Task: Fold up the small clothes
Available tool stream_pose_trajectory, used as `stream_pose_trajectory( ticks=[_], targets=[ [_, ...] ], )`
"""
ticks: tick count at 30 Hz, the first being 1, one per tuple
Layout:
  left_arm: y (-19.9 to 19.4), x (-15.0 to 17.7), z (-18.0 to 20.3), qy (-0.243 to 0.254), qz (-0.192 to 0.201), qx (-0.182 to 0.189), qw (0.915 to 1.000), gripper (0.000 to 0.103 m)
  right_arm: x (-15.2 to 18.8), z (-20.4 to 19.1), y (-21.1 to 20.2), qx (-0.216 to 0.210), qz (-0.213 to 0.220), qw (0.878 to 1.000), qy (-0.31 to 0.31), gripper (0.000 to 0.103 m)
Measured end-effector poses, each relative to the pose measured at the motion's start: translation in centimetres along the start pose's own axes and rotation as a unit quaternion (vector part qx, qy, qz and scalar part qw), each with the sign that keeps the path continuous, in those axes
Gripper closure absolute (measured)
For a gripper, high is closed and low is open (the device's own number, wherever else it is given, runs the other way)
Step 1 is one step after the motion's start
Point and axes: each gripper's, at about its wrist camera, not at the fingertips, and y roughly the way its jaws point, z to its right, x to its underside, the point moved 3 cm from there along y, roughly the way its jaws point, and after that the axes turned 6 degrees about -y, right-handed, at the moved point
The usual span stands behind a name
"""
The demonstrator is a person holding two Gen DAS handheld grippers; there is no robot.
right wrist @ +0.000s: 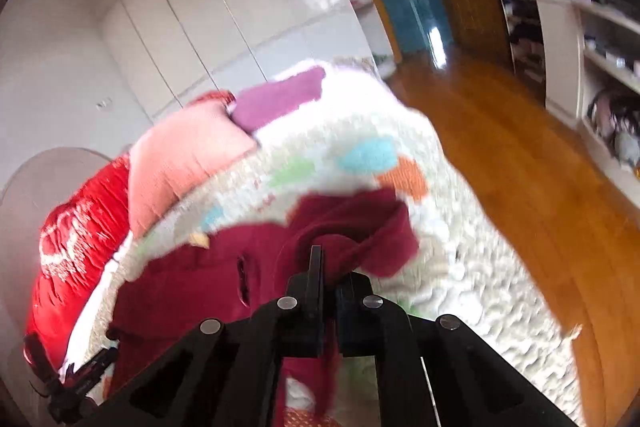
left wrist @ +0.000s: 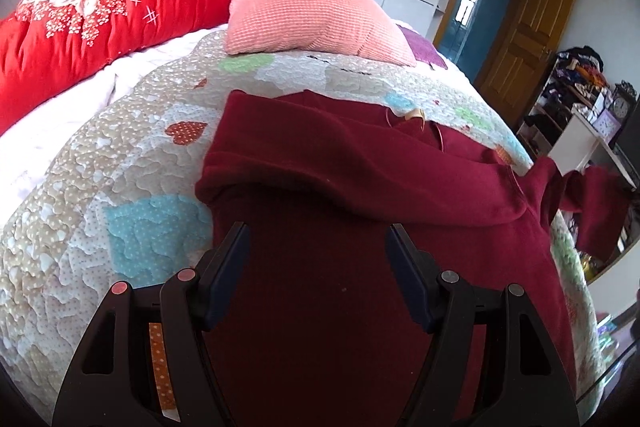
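Note:
A dark red sweater lies on a patchwork quilt, its left sleeve folded across the body. My left gripper is open and empty, hovering just above the sweater's lower body. In the right wrist view my right gripper is shut on the sweater's right sleeve and holds it lifted above the quilt. The sleeve hangs off the bed's right side in the left wrist view. The right wrist view is blurred by motion.
A pink pillow and a red floral duvet lie at the bed's far end, with a purple cloth beside them. The bed's right edge drops to a wooden floor. White shelving stands to the right.

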Motion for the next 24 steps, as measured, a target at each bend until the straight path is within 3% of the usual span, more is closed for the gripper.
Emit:
stream_pose_trajectory(
  ticks=[4,7,10,13,15,16,18,24],
  targets=[
    [-2.1,-1.5,-1.9,-0.035,0.037,0.011,0.9987,0.033,-6.1,-7.2,-2.9,-0.073,0.039,0.993,-0.087,0.099],
    [-3.9,-2.6,-3.6,-0.063,0.074,0.015,0.9951,0.033,-7.2,-14.1,-1.8,-0.151,0.023,0.978,-0.141,0.099],
    [-5.1,-3.4,-5.3,-0.092,0.100,0.024,0.9904,0.033,-5.3,-22.0,3.0,-0.225,-0.042,0.956,-0.186,0.100],
    [-5.2,-3.9,-6.3,-0.097,0.109,0.027,0.9889,0.026,-0.6,-28.1,9.9,-0.291,-0.135,0.926,-0.197,0.098],
    [-4.9,-4.0,-6.6,-0.092,0.113,0.021,0.9891,0.026,2.1,-29.5,13.1,-0.290,-0.168,0.922,-0.194,0.089],
    [-4.8,-4.0,-6.6,-0.087,0.112,0.018,0.9898,0.026,3.0,-29.4,13.6,-0.288,-0.165,0.924,-0.191,0.078],
    [-4.4,-4.1,-6.3,-0.071,0.105,0.023,0.9916,0.026,3.5,-27.9,14.0,-0.284,-0.153,0.930,-0.179,0.071],
    [-3.5,-3.5,-4.4,-0.037,0.077,0.046,0.9952,0.024,5.6,-20.9,12.3,-0.246,-0.169,0.940,-0.164,0.068]
  ],
)
